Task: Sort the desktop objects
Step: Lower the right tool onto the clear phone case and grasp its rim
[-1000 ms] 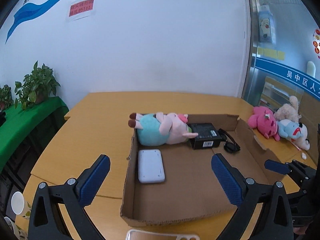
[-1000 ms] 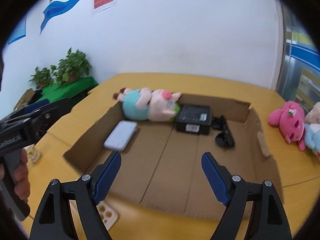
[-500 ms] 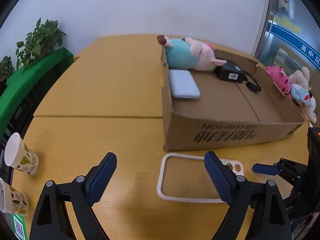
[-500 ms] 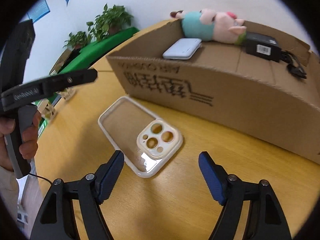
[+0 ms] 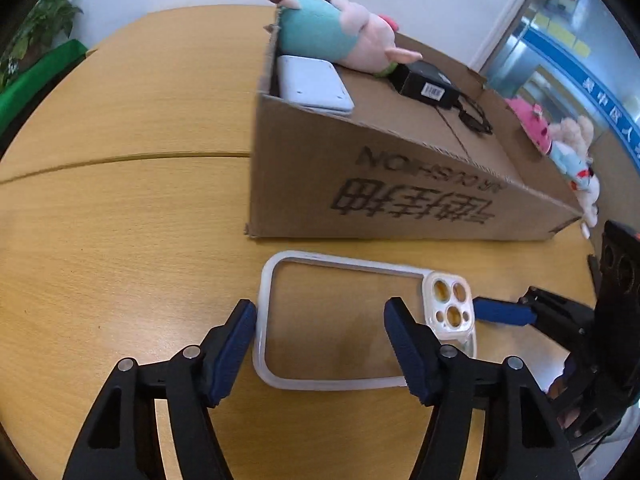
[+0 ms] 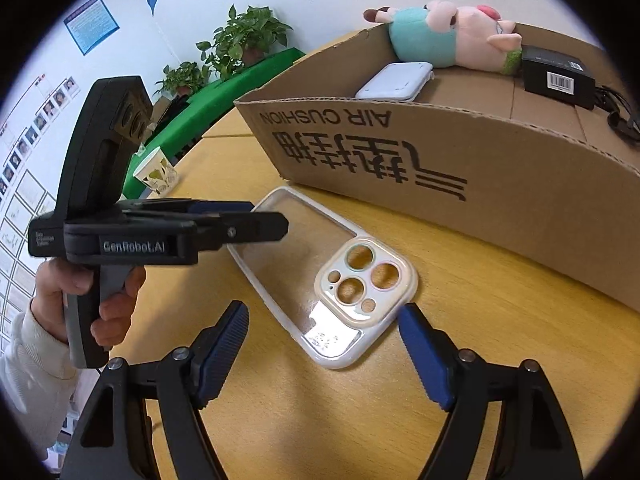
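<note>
The phone case (image 5: 360,320) lies flat on the wooden table (image 5: 120,240), just in front of the near wall of the cardboard box (image 5: 400,200), not yet picked up. It is a clear case with a milky white rim and a cream camera block (image 6: 362,276) pierced by several round holes; the table's grain shows through its back, and a bright glare sits near its closest end in the right wrist view. It looks thin, light and slippery, so I judge a grip across its rim would be the safest hold.

The left gripper (image 5: 320,344) is spread wide and straddles the case's left end, one blue pad outside the rim and the other over the clear back; whether either pad touches it I cannot tell. The right gripper (image 6: 324,344) is also spread wide, holding nothing, with its tips on either side of the camera end.

Inside the box already rest a plush pig (image 5: 340,36) in a teal top, a white flat device (image 5: 312,84), and a black adapter (image 5: 424,84) with its cable. That part of the sorting looks done. The case seems to be the item in hand. Pink and pale plush toys (image 5: 560,140) lie on the table beyond the box's right end, and paper cup (image 6: 156,172) stands far left; these may remain to sort.
</note>
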A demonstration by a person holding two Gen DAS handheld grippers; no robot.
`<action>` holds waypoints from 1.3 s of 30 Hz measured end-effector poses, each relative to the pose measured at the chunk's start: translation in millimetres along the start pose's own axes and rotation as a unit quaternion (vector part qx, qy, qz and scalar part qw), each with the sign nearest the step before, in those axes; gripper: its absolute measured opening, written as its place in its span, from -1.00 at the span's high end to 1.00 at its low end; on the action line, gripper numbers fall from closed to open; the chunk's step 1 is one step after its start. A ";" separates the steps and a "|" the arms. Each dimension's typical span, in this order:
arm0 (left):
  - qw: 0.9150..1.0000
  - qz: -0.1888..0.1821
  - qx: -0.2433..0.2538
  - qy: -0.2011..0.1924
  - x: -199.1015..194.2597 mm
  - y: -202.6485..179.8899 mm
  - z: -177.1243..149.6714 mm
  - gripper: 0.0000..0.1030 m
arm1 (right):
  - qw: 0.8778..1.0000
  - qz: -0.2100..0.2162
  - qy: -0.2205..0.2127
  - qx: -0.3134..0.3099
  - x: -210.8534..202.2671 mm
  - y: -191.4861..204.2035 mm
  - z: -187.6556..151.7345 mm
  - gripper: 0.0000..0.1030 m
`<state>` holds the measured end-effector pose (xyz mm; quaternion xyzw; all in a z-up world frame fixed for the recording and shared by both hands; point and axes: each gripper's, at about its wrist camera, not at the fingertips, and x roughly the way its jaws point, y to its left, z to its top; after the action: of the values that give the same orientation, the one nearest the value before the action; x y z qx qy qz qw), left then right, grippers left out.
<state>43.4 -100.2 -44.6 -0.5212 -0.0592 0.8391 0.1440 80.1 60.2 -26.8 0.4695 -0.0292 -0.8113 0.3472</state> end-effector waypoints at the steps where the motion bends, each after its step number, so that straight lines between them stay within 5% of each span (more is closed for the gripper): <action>1: 1.000 -0.004 0.001 0.002 -0.2 -3.9 -0.5 -0.25 | 1.000 0.004 -0.002 0.005 -3.0 -2.9 -1.3 -0.53; 4: 0.999 -0.039 -0.003 -0.006 -6.2 -18.9 -3.0 -0.25 | 1.000 0.012 -0.013 0.024 -20.0 -17.3 -6.1 -0.53; 8: 0.991 -0.130 0.010 -0.017 -14.4 -54.1 1.0 -0.22 | 0.998 0.046 -0.051 0.013 -56.0 -24.5 -8.9 -0.49; 12: 0.993 -0.108 0.049 -0.018 -12.2 -81.2 6.7 -0.22 | 0.997 0.010 -0.073 -0.030 -80.0 -18.8 -14.7 -0.48; 18: 0.994 -0.106 -0.014 0.016 6.7 -60.6 7.5 -0.22 | 0.998 -0.047 -0.041 0.033 -88.3 -62.4 -28.0 -0.49; 24: 0.994 -0.104 -0.023 0.031 23.8 -59.6 12.9 -0.27 | 0.998 -0.015 -0.004 0.056 -57.6 -75.2 -17.4 -0.50; 29: 0.996 -0.083 -0.004 0.022 21.1 -67.2 15.4 -0.32 | 0.996 0.004 -0.020 0.082 -49.1 -82.7 -7.0 -0.57; 39: 0.984 -0.166 0.040 -0.059 -34.3 -81.0 5.7 -0.32 | 0.989 0.034 -0.138 0.045 -126.0 -62.0 -26.5 -0.57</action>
<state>67.0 -33.2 7.6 -0.4476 -0.1192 0.8345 0.2985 107.6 189.0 28.7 0.3667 -0.1289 -0.8540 0.3458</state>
